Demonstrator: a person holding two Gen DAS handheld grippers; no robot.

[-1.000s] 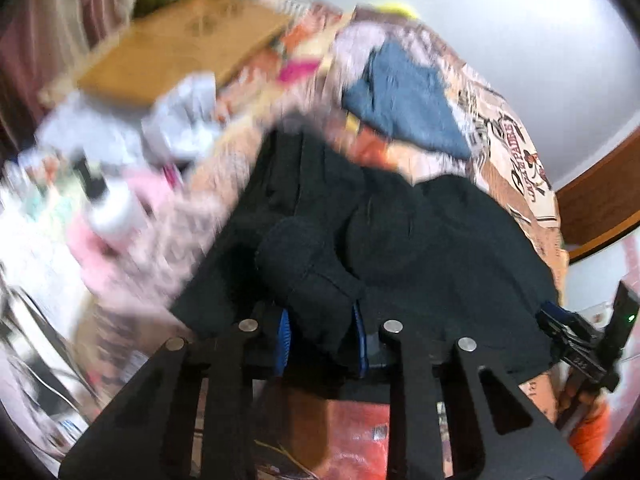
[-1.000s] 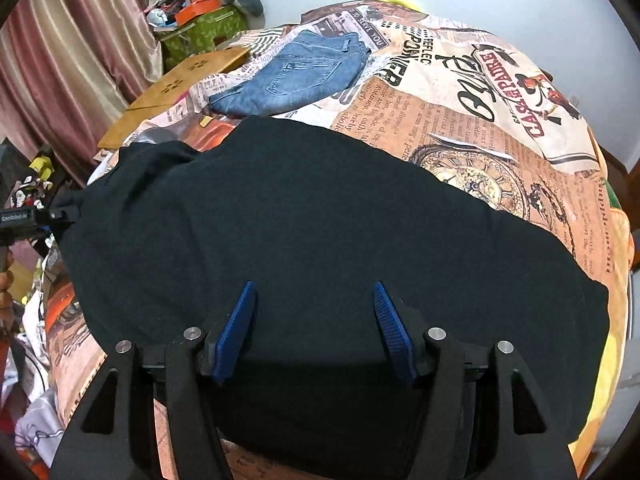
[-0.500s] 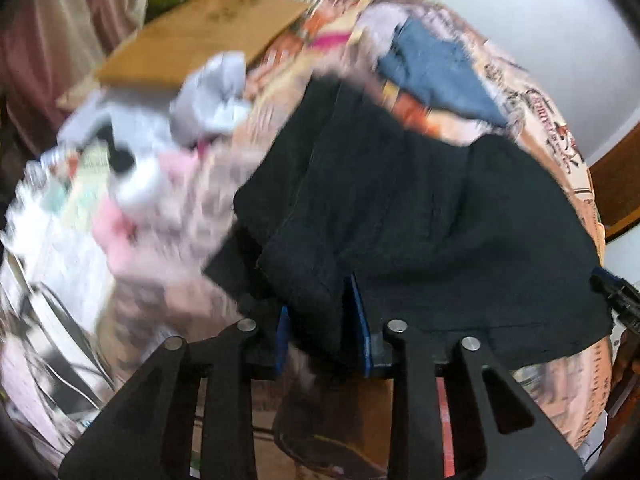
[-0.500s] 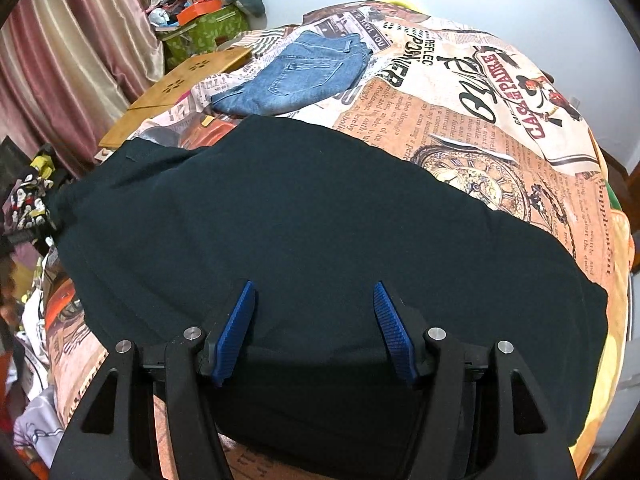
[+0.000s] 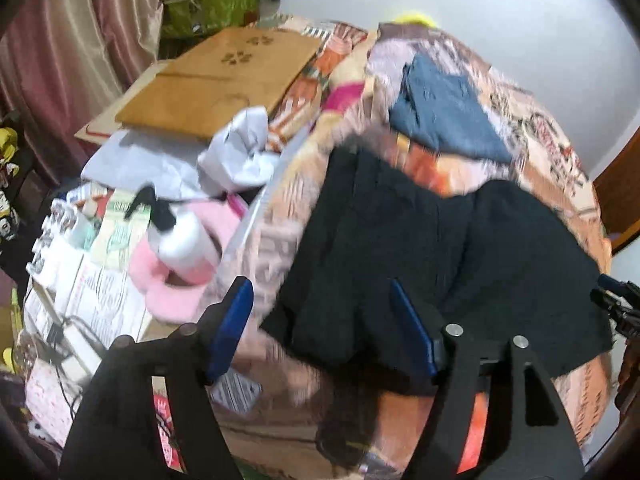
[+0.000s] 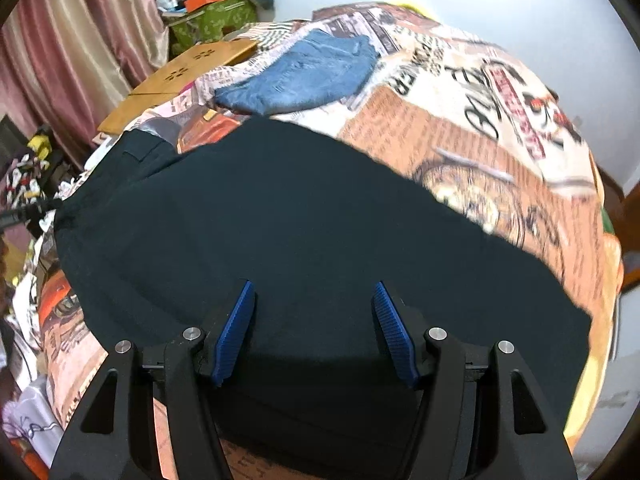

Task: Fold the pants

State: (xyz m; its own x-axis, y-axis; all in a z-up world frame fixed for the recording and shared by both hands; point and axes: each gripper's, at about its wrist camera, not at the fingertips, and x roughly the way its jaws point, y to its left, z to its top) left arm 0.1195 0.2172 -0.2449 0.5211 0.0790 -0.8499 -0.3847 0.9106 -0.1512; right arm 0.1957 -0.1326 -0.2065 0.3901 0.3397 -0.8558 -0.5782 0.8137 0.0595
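The black pants (image 6: pixel 304 216) lie spread flat across the patterned bedspread (image 6: pixel 500 136). In the left wrist view the pants (image 5: pixel 420 248) show their left end, with folds near the edge. My left gripper (image 5: pixel 320 320) is open and empty, hovering just over the pants' left end. My right gripper (image 6: pixel 314 324) is open with its blue pads (image 6: pixel 236 328) held above the near edge of the pants, gripping nothing. The right gripper's tip also shows in the left wrist view (image 5: pixel 616 304) at the far right.
Folded blue jeans (image 6: pixel 304 76) lie behind the pants. A wooden board (image 5: pixel 216 80) sits at the bed's left side. Beside the bed are grey cloth (image 5: pixel 240 152), a white bottle (image 5: pixel 180 240), a pink fluffy item (image 5: pixel 176 280) and papers. A pink curtain (image 6: pixel 72 48) hangs left.
My left gripper has opened and let go of the pants' end, which now lies on the bed. The right gripper stayed open above the near edge.
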